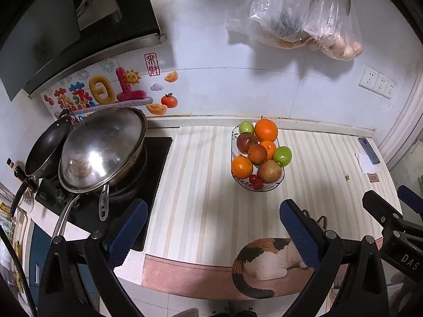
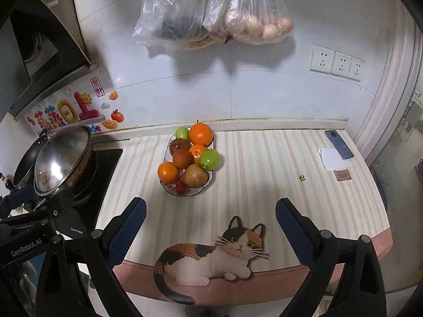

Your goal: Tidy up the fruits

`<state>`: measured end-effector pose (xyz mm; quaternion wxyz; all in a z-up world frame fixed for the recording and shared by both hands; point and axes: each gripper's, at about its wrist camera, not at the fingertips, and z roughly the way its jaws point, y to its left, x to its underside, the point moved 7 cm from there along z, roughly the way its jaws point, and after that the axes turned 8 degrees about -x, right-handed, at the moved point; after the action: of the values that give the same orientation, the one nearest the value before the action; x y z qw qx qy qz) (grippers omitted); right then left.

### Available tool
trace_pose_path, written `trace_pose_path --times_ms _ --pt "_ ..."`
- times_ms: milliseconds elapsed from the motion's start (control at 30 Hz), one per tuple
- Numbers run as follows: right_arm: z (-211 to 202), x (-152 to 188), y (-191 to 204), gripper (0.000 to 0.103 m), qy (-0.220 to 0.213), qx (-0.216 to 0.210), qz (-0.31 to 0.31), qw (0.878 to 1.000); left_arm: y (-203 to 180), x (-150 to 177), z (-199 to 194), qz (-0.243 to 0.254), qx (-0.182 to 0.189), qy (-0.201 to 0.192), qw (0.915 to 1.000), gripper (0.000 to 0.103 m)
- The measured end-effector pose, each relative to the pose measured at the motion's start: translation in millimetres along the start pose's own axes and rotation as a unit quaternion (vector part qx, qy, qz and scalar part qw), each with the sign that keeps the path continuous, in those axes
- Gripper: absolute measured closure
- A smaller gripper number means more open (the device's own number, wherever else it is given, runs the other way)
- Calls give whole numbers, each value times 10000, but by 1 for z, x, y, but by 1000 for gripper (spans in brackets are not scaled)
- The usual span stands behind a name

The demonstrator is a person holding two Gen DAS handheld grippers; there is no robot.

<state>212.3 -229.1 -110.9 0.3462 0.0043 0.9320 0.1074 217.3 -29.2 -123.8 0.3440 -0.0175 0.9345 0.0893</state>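
Atop the striped mat, an oval bowl heaped with fruit.

Fruit bowl on mat, right of wok.

Domed steel wok lid: polished metal, mirror-glossy, smudged.
Striped cloth mat on the bench: matt, woven-looking.
Clear plastic bags: thin, crinkled, shiny.
Blue hand-held gripper pads: rubbery, dimpled texture.
Round oranges: glossy skin.
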Motion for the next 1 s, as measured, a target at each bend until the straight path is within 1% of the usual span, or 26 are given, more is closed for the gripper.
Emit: trace_pose_path --times_ms 367,1000 --pt "5 5 3 3 102 -70 -2 9999 0 1 0 -13 -6 9 10000 0" --pt "3 9 2 3 126 -92 20 9999 0 3 -2 -13 -25 -7 10000 0"
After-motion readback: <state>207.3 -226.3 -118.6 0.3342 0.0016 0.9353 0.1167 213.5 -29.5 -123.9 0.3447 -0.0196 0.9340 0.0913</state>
